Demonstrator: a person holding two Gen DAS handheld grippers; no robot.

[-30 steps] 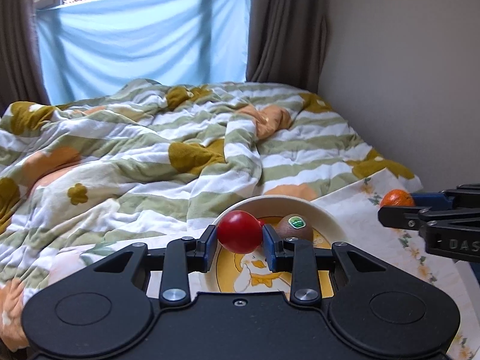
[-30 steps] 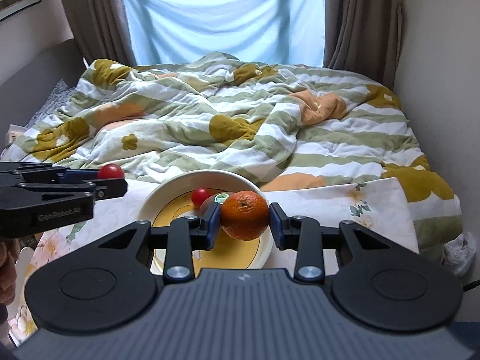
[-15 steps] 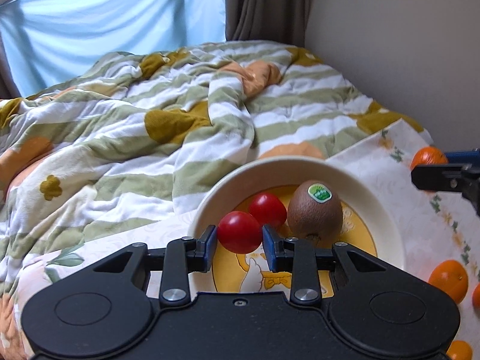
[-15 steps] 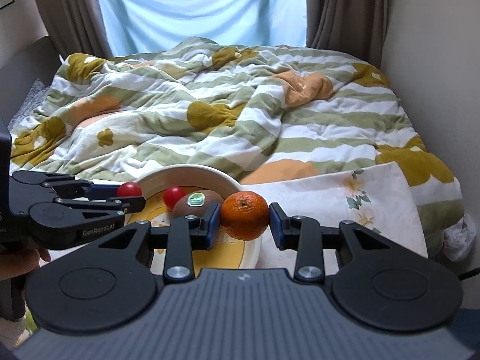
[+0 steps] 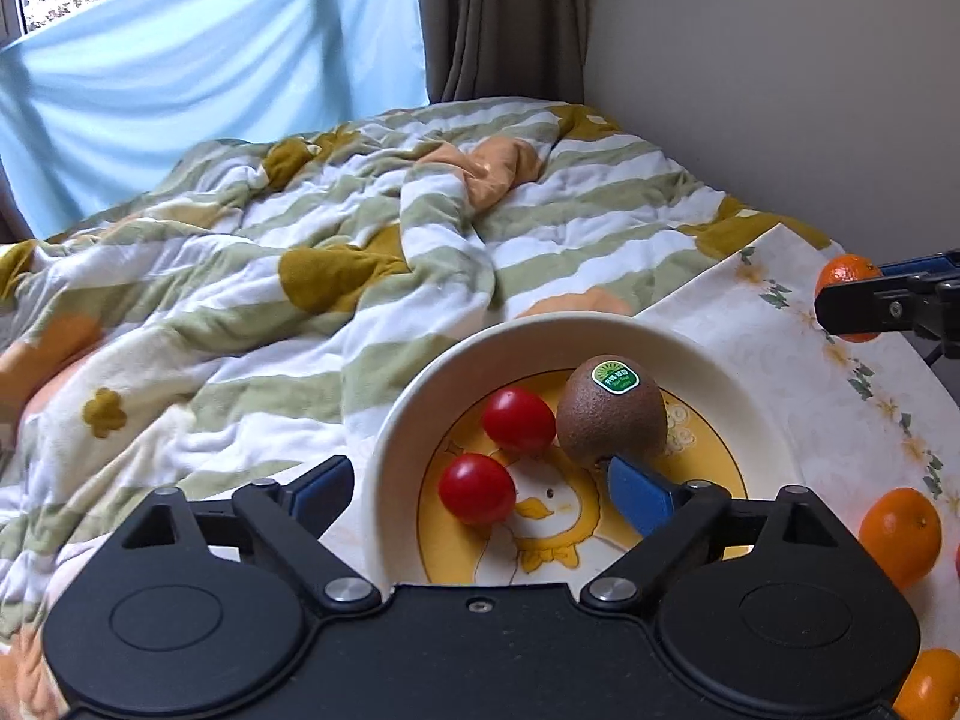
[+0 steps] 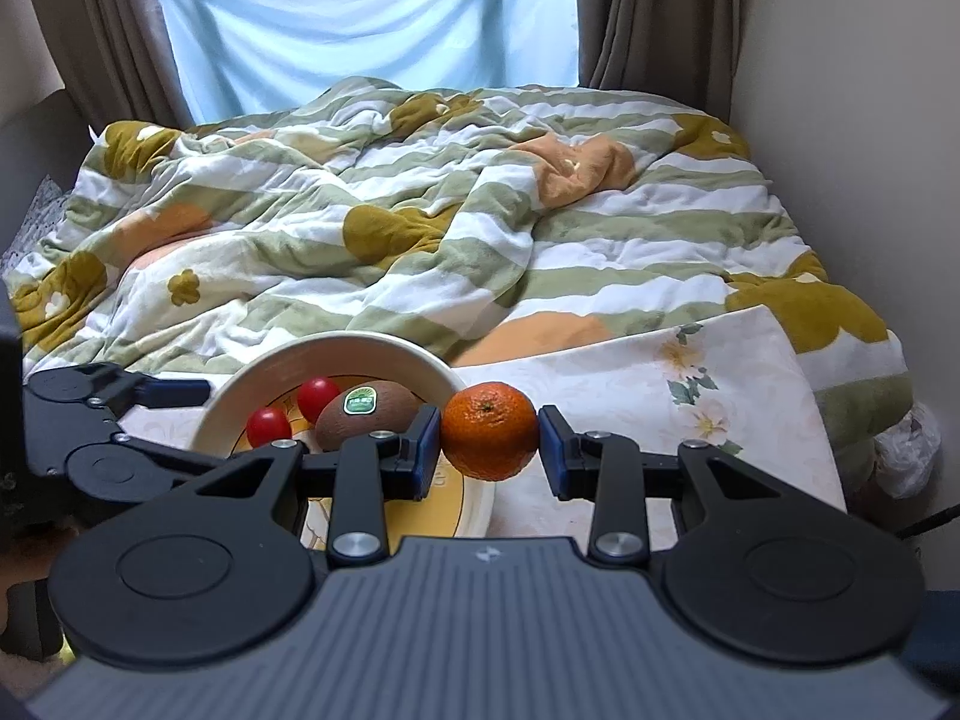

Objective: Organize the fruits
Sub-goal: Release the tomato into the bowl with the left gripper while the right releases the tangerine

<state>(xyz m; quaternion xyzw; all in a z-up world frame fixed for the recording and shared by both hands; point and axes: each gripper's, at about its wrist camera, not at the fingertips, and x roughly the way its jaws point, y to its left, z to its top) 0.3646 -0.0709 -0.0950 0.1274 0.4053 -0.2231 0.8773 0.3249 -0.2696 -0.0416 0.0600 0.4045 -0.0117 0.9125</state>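
Note:
A cream bowl (image 5: 540, 330) with a yellow duck picture holds a brown kiwi (image 5: 612, 414) and two red tomatoes. The nearer tomato (image 5: 477, 489) lies on the bowl floor between the spread fingers of my left gripper (image 5: 474, 480). Its jaws are opening and the pads stand well clear of the fruit. The other tomato (image 5: 519, 420) rests against the kiwi. My right gripper (image 6: 489, 441) is shut on an orange mandarin (image 6: 489, 429), held just right of the bowl rim (image 6: 336, 342) above the floral cloth.
Two loose mandarins (image 5: 900, 531) (image 5: 927, 684) lie on the floral cloth (image 5: 780, 360) to the right of the bowl. A rumpled striped blanket (image 6: 480, 228) covers the bed behind. A wall (image 5: 780, 90) runs along the right side.
My left gripper sank toward the bowl and its jaws spread, letting the tomato go onto the bowl floor. The right gripper kept its grip on the mandarin and drifted slightly lower.

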